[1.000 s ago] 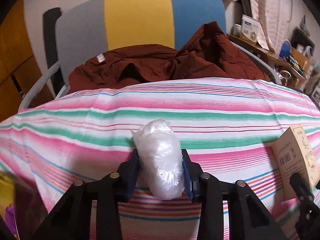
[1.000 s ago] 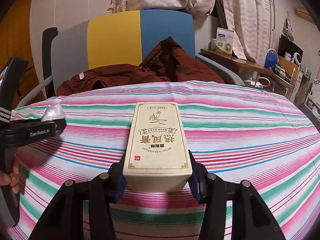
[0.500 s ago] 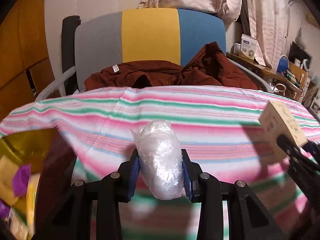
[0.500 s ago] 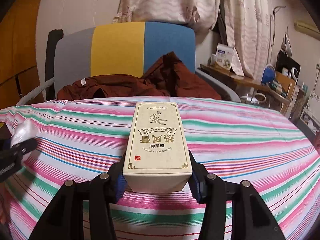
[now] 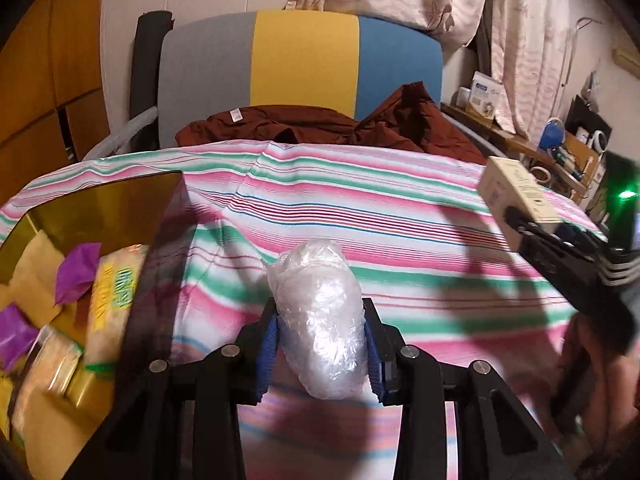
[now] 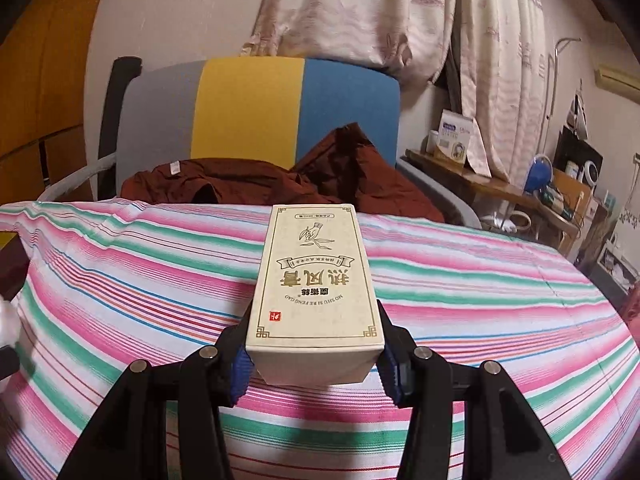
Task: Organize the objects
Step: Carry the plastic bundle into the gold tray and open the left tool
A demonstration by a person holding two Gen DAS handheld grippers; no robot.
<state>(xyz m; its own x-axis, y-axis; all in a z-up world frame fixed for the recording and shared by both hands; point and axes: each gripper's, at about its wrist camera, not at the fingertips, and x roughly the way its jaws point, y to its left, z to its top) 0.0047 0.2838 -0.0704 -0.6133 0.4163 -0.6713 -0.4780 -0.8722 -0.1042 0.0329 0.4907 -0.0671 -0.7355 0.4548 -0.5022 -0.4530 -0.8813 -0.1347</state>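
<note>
My left gripper [image 5: 320,344] is shut on a roll of clear bubble wrap [image 5: 320,320] and holds it above the striped tablecloth [image 5: 400,240]. A dark open box [image 5: 120,248] with a gold inside holds yellow packets and purple wrappers just to its left. My right gripper [image 6: 316,356] is shut on a cream carton [image 6: 316,288] with gold print, held above the cloth [image 6: 120,280]. The carton [image 5: 516,192] and right gripper also show at the right of the left wrist view.
A chair [image 6: 248,120] with grey, yellow and blue panels stands behind the table, a dark red garment [image 6: 280,188] draped on its seat. A cluttered wooden shelf [image 6: 500,184] and curtains stand at the right. The box corner [image 6: 12,264] shows at the left edge.
Both grippers have risen and pulled back with their loads. The left one has swung left, bringing the open box into view.
</note>
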